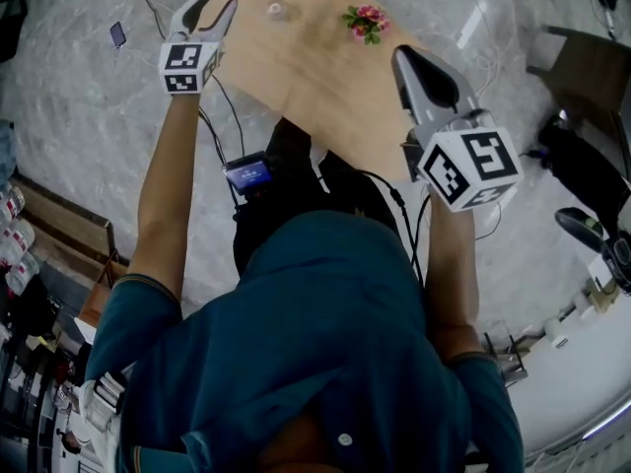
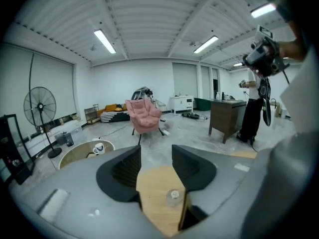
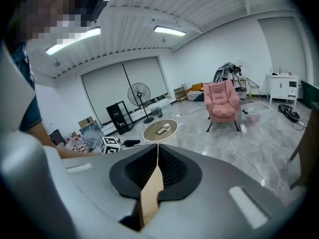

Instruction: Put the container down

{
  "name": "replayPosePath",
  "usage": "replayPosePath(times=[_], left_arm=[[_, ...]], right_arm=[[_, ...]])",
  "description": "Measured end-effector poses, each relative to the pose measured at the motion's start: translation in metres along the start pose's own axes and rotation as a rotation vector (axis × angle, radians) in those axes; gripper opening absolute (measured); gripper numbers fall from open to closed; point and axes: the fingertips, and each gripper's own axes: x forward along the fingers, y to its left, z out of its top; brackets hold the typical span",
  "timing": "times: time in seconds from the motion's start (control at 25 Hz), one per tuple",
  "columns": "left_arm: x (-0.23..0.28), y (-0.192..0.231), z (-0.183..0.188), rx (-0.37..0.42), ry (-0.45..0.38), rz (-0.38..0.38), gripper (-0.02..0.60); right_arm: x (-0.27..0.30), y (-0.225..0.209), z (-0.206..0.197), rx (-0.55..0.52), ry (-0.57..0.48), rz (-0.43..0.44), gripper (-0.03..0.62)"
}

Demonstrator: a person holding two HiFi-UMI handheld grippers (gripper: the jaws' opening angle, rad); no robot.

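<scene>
Container (image 1: 276, 10) stands on the worktop (image 1: 325, 77) at upper centre; left hand-held gripper (image 1: 219, 1), upper left, gapes narrowly, empty; right hand-held gripper (image 1: 405, 59) is closed on nothing.

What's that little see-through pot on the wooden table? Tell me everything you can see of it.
The small container is round and clear, like plastic or glass, with a whitish top. Whether anything is inside is too small to tell. It stands upright on the light wooden table, toward the end farthest from the person, apart from the pink flowers on its right in the head view. Only the table touches it.
</scene>
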Motion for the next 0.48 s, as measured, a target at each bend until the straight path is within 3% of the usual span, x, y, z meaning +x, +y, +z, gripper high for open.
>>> replayPosePath(times=[0.2,0.48], left_arm=[[-0.072,0.008,0.062,-0.098,-0.084,0.065,0.181],[-0.170,-0.020,0.141,-0.079,-0.187,0.097,0.176]], right_arm=[[-0.017,0.014,0.022,-0.035,-0.066,0.053,0.011],[-0.062,0.037,0.052,-0.113,-0.170,0.107,0.009]])
